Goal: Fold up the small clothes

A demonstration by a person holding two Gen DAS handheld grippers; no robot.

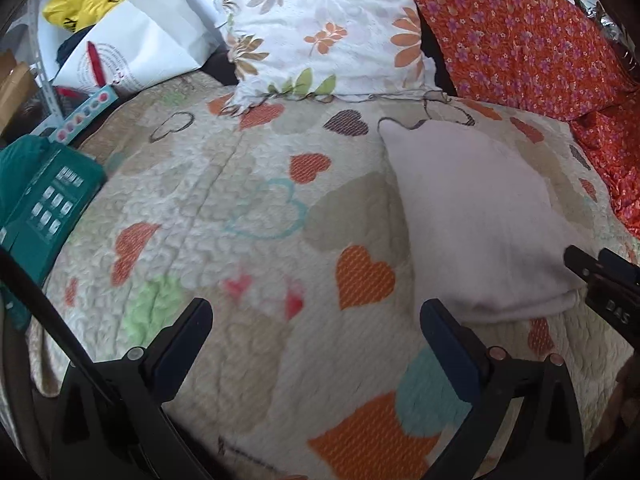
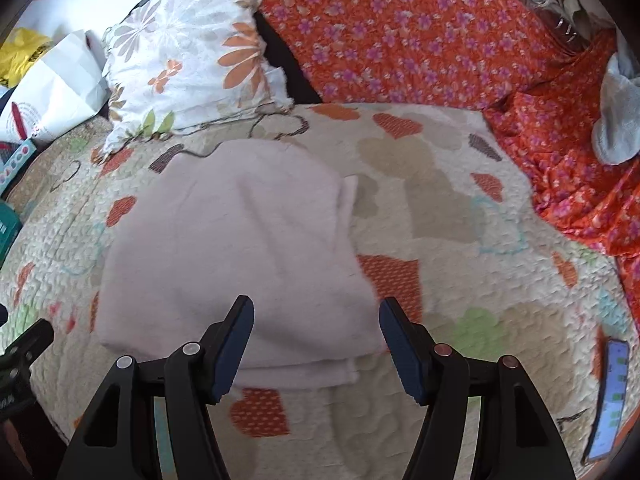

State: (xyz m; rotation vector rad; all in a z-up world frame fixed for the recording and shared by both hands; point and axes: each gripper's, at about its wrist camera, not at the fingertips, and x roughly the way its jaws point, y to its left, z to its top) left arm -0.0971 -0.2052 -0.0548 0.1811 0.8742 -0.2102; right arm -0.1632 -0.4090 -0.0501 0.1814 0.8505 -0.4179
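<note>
A pale pink folded garment (image 2: 236,248) lies flat on the heart-patterned quilt (image 2: 460,216). It also shows in the left wrist view (image 1: 476,216), at the right. My right gripper (image 2: 316,316) is open and empty, its fingertips above the garment's near folded edge. My left gripper (image 1: 316,316) is open and empty over bare quilt (image 1: 240,200), with the garment just beyond its right finger (image 1: 448,340). The right gripper's tip (image 1: 604,280) shows at the right edge of the left wrist view, beside the garment's near corner.
A white floral pillow (image 1: 320,32) and an orange floral cloth (image 2: 420,32) lie at the back of the bed. A teal box (image 1: 44,204), a white paper bag (image 1: 136,40) and a yellow bag (image 1: 84,0) sit at the left. A phone (image 2: 612,396) lies at the right edge.
</note>
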